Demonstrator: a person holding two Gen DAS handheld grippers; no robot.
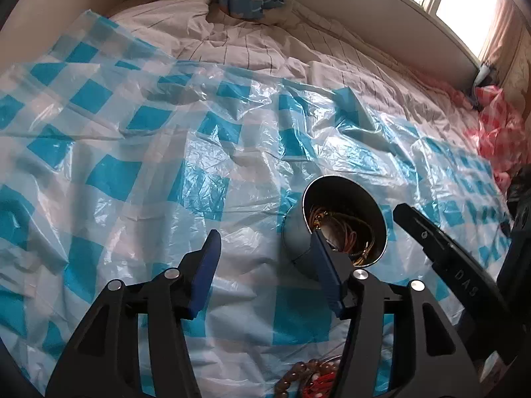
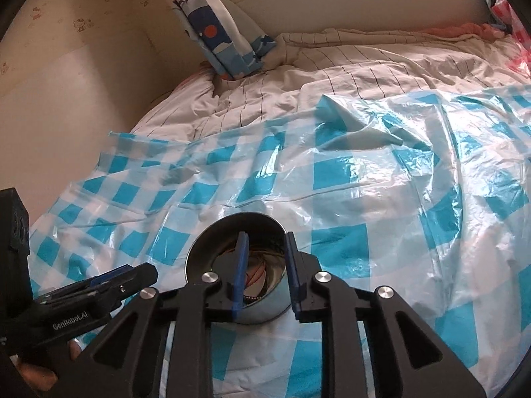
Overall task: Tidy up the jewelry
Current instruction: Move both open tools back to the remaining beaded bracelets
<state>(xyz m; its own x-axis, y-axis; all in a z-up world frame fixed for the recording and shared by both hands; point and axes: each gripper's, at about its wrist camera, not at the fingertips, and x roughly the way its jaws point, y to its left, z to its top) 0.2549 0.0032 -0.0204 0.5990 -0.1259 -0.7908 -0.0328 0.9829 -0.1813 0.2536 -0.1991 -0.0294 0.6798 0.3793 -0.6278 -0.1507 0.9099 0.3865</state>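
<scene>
My left gripper [image 1: 265,248] hangs over the bed with its jaws spread wide and nothing between them; its right blue pad [image 1: 327,272] crosses in front of the metal cup's [image 1: 298,238] near rim, so I cannot tell whether it touches the cup or only overlaps it in view. The cup stands on the blue-checked plastic sheet [image 1: 132,152] spread over the striped bedding [image 1: 239,46]. Inside it I make out a tangle of jewelry [image 1: 348,232], gold-coloured chain and thin reddish cord, but the pieces are too knotted and shadowed to tell apart.

At the bottom edge of the left view a brown bead bracelet [image 1: 298,373] lies on the sheet beside something red [image 1: 320,383]; both are cut off by the frame and partly hidden behind my gripper's frame.

My right gripper [image 2: 265,265] sits directly above the cup's mouth [image 2: 205,242], jaws partly open with a moderate gap. Through that gap I see only the cup's interior and a blurred reddish shape at the bottom; I cannot say the pads grip anything. The fingers hide much of the cup's near wall.

A folded whale-print cloth [image 2: 225,43] stands at the head of the bed, its top cut off.
</scene>
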